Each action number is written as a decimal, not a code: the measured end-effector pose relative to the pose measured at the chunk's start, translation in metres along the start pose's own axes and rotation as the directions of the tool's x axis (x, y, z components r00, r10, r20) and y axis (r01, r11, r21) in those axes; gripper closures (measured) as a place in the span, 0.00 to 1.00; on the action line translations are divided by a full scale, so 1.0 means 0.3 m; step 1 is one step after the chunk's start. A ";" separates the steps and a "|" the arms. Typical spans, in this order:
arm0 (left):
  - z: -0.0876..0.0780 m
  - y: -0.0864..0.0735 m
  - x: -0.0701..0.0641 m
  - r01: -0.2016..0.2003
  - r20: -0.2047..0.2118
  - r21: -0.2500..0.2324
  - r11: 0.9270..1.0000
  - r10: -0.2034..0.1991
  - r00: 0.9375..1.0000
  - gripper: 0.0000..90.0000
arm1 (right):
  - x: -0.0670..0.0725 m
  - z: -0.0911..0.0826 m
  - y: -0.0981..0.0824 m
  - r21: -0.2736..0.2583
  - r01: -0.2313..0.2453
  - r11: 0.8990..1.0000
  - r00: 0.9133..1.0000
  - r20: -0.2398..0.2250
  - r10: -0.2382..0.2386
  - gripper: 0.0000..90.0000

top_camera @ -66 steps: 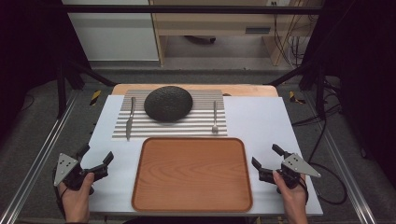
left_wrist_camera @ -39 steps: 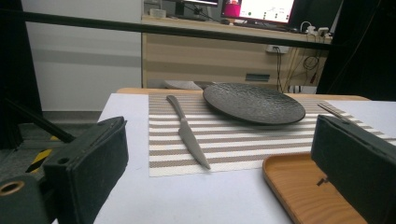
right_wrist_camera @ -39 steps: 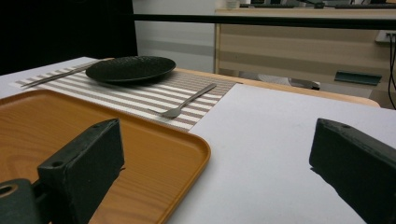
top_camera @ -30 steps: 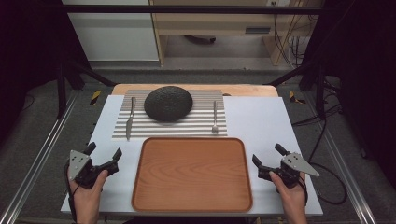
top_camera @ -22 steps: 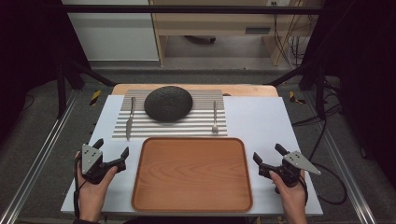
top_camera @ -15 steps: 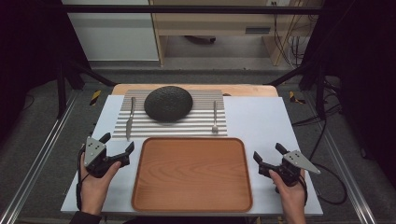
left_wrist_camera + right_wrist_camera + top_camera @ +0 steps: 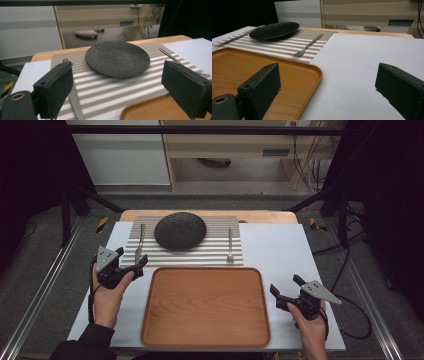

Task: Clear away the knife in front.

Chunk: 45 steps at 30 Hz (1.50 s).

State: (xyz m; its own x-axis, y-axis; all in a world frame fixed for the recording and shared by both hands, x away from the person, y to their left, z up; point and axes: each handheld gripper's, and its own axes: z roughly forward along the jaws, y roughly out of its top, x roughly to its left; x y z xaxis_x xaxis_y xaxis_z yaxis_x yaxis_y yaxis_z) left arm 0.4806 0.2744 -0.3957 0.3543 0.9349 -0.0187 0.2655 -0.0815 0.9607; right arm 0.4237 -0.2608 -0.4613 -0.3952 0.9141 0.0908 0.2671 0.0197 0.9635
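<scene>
A dark round plate (image 7: pixel 180 231) (image 7: pixel 117 58) (image 7: pixel 274 30) rests on a striped placemat (image 7: pixel 215 256). A knife (image 7: pixel 140 242) (image 7: pixel 75 100) lies to its left and a fork (image 7: pixel 230 245) (image 7: pixel 308 46) to its right. In front of the mat lies an empty wooden tray (image 7: pixel 205 305) (image 7: pixel 249 67). My left gripper (image 7: pixel 132 256) (image 7: pixel 117 75) hovers at the mat's near left corner, close to the knife's near end. Its jaws are open and have just been closing slightly, with nothing between them. My right gripper (image 7: pixel 285 285) (image 7: pixel 329 75) is open and empty over the white sheet, right of the tray.
A white sheet (image 7: pixel 280 250) covers the wooden tabletop (image 7: pixel 260 216). Metal rails run along both table sides, and cables trail on the floor at the right. A cabinet and a desk stand beyond the far edge.
The left hand has moved from the table's near left corner forward, up and to the right, reaching the placemat's corner beside the knife. The right hand has stayed still.
</scene>
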 end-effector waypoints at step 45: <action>0.408 0.123 0.136 -0.036 -0.123 0.033 0.999 0.039 0.992 0.13 | 0.024 0.008 -0.008 0.029 0.010 1.000 0.997 -0.076 -0.008 0.04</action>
State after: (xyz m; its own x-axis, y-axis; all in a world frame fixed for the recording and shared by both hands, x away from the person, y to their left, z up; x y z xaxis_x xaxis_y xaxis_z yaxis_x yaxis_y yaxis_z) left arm 0.6146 0.2673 -0.3949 0.2516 0.9663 0.0534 0.2824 -0.1261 0.9510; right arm 0.4223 -0.2533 -0.4634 -0.4630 0.8804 0.1021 0.2882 0.0406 0.9567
